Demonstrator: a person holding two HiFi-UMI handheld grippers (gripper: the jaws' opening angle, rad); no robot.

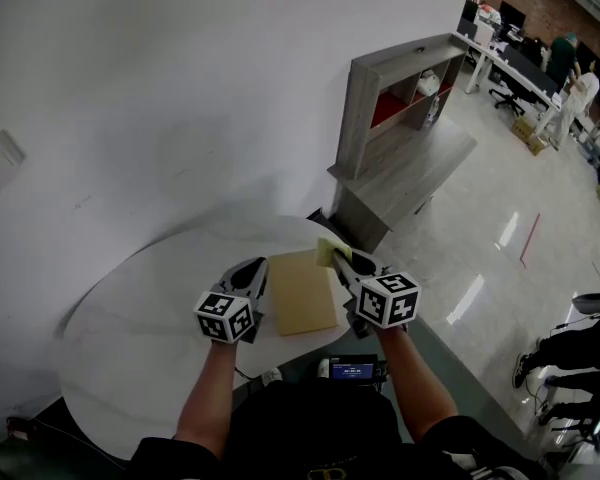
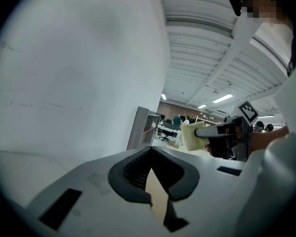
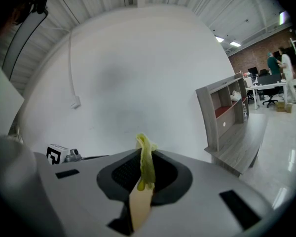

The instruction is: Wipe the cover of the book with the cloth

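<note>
On the table (image 1: pixel 130 338), toward its 3 o'clock rim, the book (image 1: pixel 302 293) is being shown lying flat, tan cover up, between the two tools. The cloth (image 1: pixel 326 251), a yellow fold, is being gripped tightly by the right gripper (image 1: pixel 342 261) at the cover's 1 o'clock corner. Whether it is touching the cover cannot be told. The left gripper (image 1: pixel 255 271) is being held clenched on nothing, just beside the book's 9 o'clock edge. Contact there cannot be told either.

By judgement, the wipe is being set up from that far corner. A light, flat drag from 12 toward 6 o'clock is being called for, in overlapping lanes. The cloth's loose end is best being trailed under the jaws, so that hard tips are not being scraped across the cover. The book looks free to slide, so steadying by the left gripper at the 9 o'clock edge is being advised.

Little room is being offered at 3 o'clock, where the table rim is being met just past the book, with only floor (image 1: pixel 480 268) beyond. At 5 o'clock a small lit device (image 1: pixel 352 370) is being shown close to the near rim. Wide bare tabletop is being offered at 9 o'clock. The wall (image 1: pixel 180 88) at 11 o'clock and the shelf (image 1: pixel 400 118) at 1 o'clock are being seen well apart from the book.
</note>
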